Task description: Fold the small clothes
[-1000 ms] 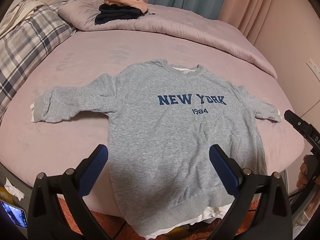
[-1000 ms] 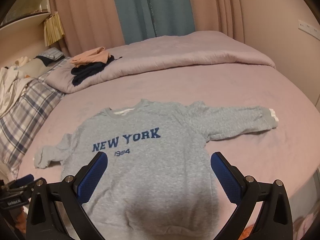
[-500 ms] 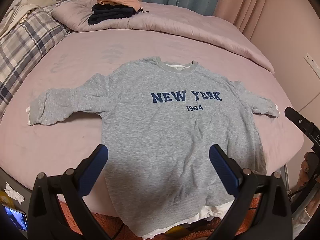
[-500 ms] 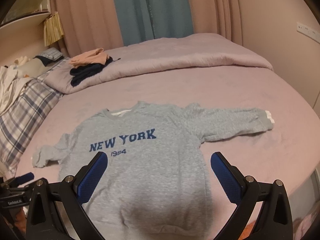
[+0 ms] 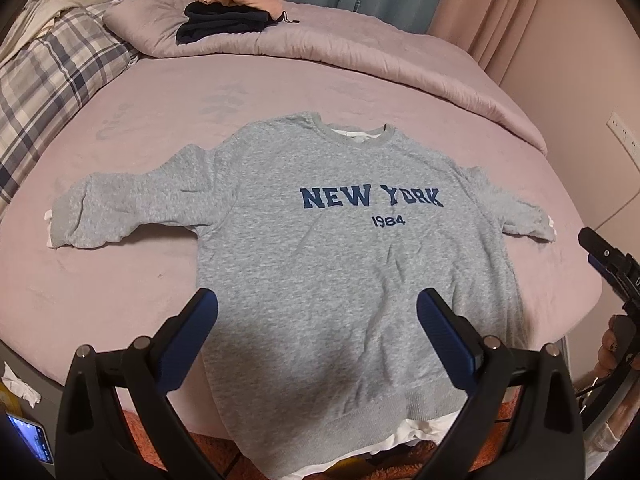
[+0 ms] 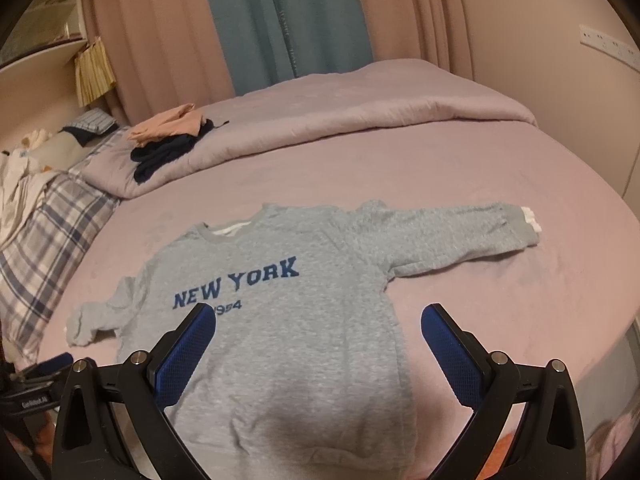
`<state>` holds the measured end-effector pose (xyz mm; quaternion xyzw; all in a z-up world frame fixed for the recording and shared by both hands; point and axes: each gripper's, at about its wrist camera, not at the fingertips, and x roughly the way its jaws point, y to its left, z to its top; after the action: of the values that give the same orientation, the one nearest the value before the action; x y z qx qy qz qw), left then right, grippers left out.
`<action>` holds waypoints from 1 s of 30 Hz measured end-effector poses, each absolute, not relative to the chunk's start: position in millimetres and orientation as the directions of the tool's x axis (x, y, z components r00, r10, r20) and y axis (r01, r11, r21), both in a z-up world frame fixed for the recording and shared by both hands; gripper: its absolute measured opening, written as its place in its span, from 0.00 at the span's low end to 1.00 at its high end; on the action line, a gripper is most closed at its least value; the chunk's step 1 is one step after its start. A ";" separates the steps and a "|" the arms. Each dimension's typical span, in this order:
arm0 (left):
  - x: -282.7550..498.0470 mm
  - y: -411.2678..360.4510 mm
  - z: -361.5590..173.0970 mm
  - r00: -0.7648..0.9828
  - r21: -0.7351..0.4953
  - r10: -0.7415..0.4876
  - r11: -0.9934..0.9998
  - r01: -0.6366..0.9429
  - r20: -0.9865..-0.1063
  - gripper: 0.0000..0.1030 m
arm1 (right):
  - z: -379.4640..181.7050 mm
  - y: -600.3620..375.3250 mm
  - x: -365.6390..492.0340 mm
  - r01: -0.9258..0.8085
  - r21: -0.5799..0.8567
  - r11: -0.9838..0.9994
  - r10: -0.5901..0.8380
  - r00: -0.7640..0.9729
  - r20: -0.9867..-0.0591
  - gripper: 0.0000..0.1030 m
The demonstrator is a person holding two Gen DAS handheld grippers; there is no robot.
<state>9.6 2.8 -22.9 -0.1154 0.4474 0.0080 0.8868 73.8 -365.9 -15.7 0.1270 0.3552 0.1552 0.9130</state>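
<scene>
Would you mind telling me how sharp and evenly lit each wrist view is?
Left wrist view: the sweatshirt lettering reads crisply; a shadow sits on its lower part between the open left claw fingers. Right wrist view: softer, lettering slightly blurred, a darker shadow near the hem. Both show fisheye bending and dark corners.

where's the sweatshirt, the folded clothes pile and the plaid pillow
sweatshirt point(image 5: 340, 272), left wrist view, on the chest below the lettering
folded clothes pile point(image 5: 224, 24), left wrist view, on the dark garment under the peach one
plaid pillow point(image 6: 44, 232), right wrist view, on its checked top
</scene>
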 end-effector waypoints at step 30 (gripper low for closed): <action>41.2 -5.9 -51.5 0.542 -0.319 -0.166 0.926 -0.201 -0.824 0.74 | -109.4 -534.1 186.2 0.287 0.557 0.779 0.289 0.625 -0.726 0.75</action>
<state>41.2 -5.9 -51.5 -0.1920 0.4786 0.0101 0.8567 186.2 -534.1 -109.4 0.3323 0.4332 0.0004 0.8378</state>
